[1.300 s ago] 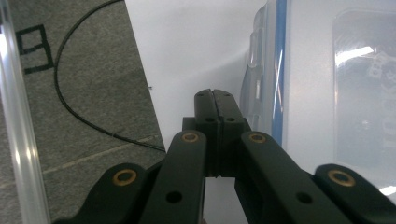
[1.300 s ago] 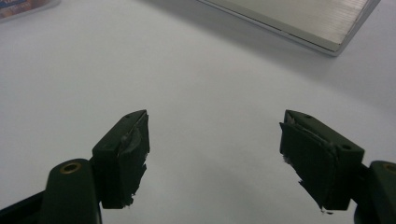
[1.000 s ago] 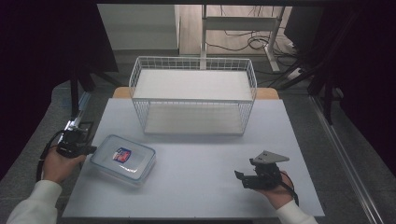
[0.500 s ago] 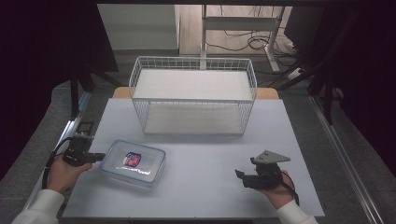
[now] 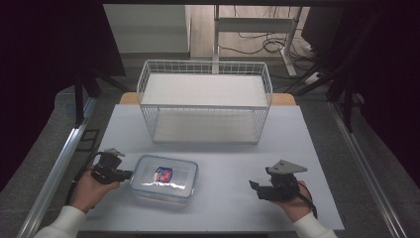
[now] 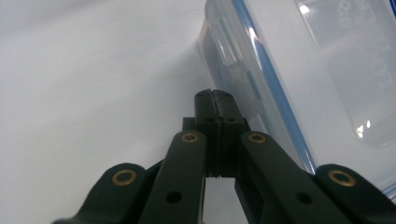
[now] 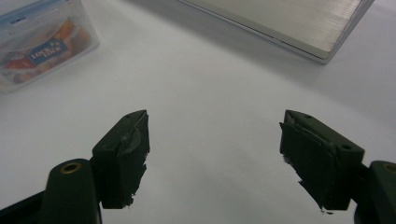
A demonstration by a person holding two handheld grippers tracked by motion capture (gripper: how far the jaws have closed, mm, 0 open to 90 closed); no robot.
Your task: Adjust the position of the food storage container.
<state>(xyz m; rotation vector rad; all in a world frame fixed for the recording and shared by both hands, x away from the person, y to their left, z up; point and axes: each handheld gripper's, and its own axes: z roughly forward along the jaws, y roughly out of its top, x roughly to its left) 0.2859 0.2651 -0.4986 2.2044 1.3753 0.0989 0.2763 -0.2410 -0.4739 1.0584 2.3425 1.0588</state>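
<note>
A clear plastic container (image 5: 164,177) with rounded corners, a blue-rimmed snap lid and a red-and-blue label lies flat on the pale, matte surface (image 5: 223,148), toward its front left. The left tool (image 5: 124,174) is clenched, its two black jaws pressed flat together with nothing between them. In the high view its tip sits right at the container's left end; in the left gripper view the tip lies just beside the side wall, below the lid's blue seal, and whether it actually touches is hard to tell.

The right tool (image 5: 253,186) rests at the front right, well apart from the container, released, with its rubbery pads (image 7: 123,154) standing wide over bare surface.

Behind them stands a white wire basket (image 5: 205,106), rectangular, with a fine grid wall and a smooth floor, close to the surface's back edge. Between the basket and the two tools there is broad open room. A metal rail (image 5: 54,173) runs along the left edge of the surface, near the person's left hand (image 5: 91,188).

In the left gripper view the container is cut off at the right and top, and its label is out of frame. The surroundings beyond the surface are dark and hard to make out.
</note>
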